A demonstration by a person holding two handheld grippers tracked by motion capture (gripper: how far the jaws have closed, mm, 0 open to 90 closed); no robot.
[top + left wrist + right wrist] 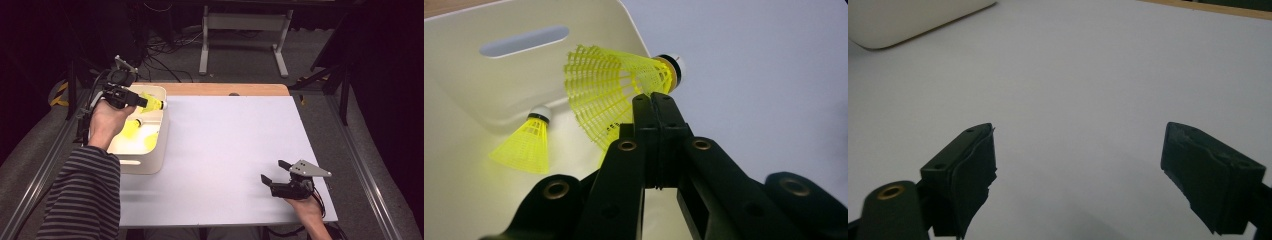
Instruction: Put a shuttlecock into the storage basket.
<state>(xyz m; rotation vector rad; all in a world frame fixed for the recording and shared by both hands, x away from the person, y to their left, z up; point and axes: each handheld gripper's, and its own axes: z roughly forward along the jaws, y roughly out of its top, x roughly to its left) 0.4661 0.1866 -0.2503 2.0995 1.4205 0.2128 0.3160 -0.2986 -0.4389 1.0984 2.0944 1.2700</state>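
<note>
The left gripper (655,100) pinches a yellow shuttlecock (609,90) above the white bin (150,167); no writing is legible. The right gripper (274,171) rests with its jaws wide apart.

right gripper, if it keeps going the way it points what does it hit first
Probably nothing soon: the open right gripper faces bare table. The white bin sits off to one side, likely outside its line.

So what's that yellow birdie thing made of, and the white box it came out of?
The shuttlecock looks like plastic: its yellow skirt is a thin moulded net with open holes, not feathers. Its white tip with a dark band could be cork or foam; hard to tell. The bin looks like smooth, matte cream plastic, with rounded corners and a cut-out handle slot.
</note>
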